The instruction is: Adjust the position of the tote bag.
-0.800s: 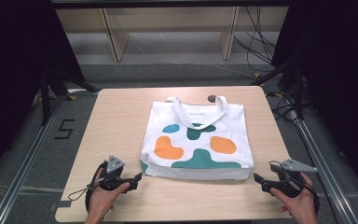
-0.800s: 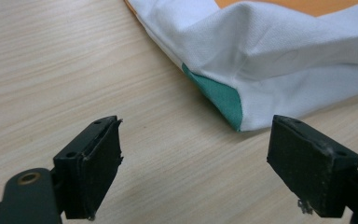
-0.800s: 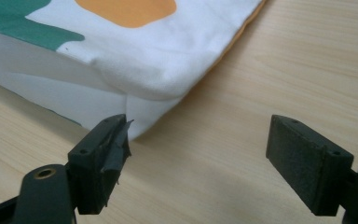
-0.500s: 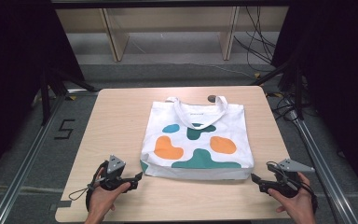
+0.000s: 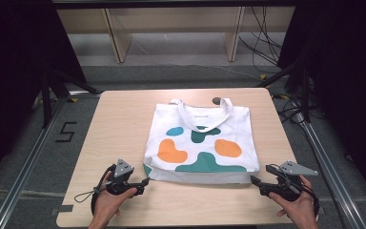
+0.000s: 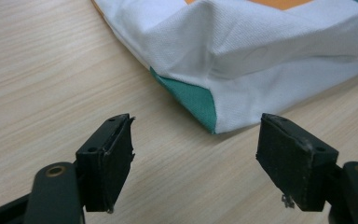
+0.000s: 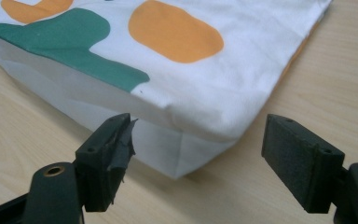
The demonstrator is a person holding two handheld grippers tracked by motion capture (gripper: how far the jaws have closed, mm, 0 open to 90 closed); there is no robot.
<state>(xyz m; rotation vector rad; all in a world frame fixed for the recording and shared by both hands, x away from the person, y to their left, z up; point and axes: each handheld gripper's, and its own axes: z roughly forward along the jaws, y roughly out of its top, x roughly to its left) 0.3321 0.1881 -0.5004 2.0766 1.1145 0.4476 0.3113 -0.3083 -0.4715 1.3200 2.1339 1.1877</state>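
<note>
Right gripper (image 5: 256, 180) brought slightly closer to the near right corner of the tote bag (image 5: 202, 143) than before, left gripper (image 5: 146, 181) unmoved at the near left corner, both jaws held wide, nothing gripped, bag laid flat mid-table (image 5: 119, 124), bare wood left along the near edge.

Two hand-held black grippers, left gripper (image 5: 145, 181) and right gripper (image 5: 253, 180), each topped with a grey three-cornered plate and trailing a black cable. Jaws are blocky black with worn, frayed pads and round screw holes. Bare forearms, no sleeves.
</note>
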